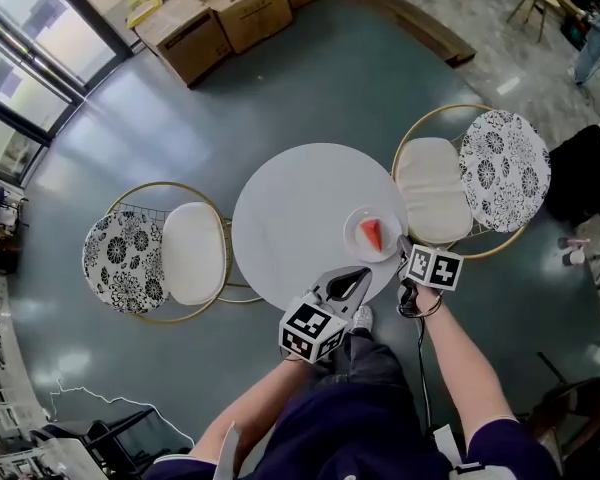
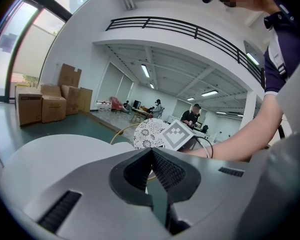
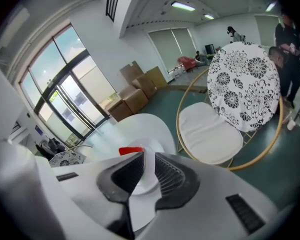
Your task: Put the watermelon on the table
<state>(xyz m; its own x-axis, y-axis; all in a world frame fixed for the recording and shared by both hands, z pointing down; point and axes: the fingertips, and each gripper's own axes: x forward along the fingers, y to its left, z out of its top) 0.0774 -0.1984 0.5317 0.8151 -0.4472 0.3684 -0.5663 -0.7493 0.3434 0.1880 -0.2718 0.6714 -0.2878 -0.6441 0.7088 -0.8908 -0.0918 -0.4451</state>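
A red watermelon wedge (image 1: 371,234) lies on a small white plate (image 1: 358,218) at the right edge of the round white table (image 1: 290,208). My right gripper (image 1: 402,255) reaches the plate's near rim. In the right gripper view its jaws stand a narrow gap apart with the plate (image 3: 142,181) between them, and the wedge (image 3: 131,150) shows just past the left fingertip. The plate rests on the table (image 3: 150,124). My left gripper (image 1: 360,278) hovers at the table's front edge, left of the plate. Its jaws (image 2: 151,150) are shut, tips touching, with nothing held.
A gold-framed chair with a white cushion (image 1: 435,188) and floral back stands right of the table, close to my right gripper. A matching chair (image 1: 180,253) stands on the left. Cardboard boxes (image 1: 220,13) sit far back on the floor. My legs are under the table's front edge.
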